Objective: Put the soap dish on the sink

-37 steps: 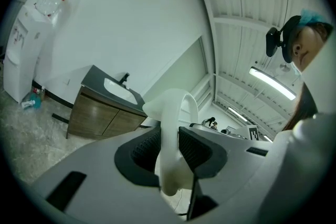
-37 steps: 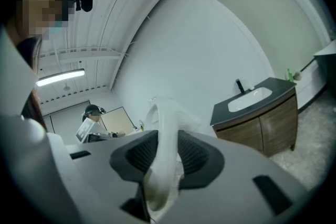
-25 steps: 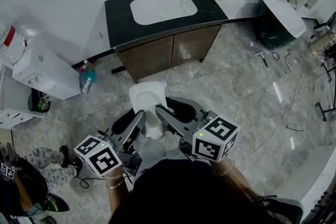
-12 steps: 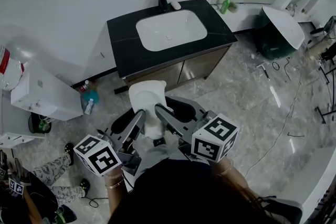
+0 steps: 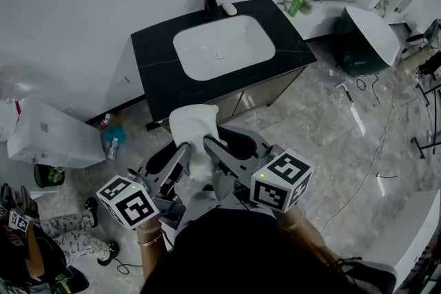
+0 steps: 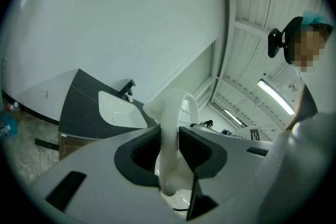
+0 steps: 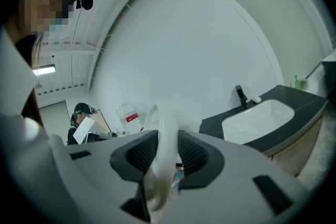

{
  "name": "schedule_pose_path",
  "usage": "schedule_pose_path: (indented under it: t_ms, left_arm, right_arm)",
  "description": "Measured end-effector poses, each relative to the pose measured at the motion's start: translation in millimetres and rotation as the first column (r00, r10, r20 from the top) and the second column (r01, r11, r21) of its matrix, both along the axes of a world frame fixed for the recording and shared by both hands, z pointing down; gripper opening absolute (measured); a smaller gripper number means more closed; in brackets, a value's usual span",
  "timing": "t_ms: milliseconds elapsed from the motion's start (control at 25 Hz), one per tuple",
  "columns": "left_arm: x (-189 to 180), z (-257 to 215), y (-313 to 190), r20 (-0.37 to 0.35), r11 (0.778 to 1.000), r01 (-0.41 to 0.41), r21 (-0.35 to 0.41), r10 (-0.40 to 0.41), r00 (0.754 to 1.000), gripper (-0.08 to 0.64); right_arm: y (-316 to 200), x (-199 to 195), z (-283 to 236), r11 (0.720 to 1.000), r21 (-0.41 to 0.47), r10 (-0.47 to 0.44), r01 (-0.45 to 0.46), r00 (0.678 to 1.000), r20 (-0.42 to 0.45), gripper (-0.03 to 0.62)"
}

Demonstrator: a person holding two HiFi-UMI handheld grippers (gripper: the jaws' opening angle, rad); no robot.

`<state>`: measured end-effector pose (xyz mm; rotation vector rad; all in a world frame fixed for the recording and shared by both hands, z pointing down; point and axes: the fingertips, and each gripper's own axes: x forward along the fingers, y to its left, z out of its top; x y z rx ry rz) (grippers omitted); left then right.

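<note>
Wrists (image 5: 150, 239) stay low and close to the body. The left gripper (image 5: 180, 151) and right gripper (image 5: 209, 143) reach forward side by side, nearly level. Each pinches one side rim of the white glossy oval soap dish (image 5: 193, 124). It hangs above the grey marble floor (image 5: 310, 120), hollow upward. Its long axis runs away from the person toward the black countertop (image 5: 155, 58), just short of the white rectangular sink (image 5: 222, 45).
</note>
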<state>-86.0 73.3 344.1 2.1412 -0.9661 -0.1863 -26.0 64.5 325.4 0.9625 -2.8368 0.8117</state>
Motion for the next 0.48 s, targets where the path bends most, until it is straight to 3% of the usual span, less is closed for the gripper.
schedule_pose_path:
  t_ms: [480]
  left_arm:
    - [5,3,-163,0.030,0.999,0.043,-0.021,-0.042,0.999,0.114]
  right_arm:
    - [-166,5,5,0.999,-0.028,-0.041,0.041,0.999,0.019,0.126]
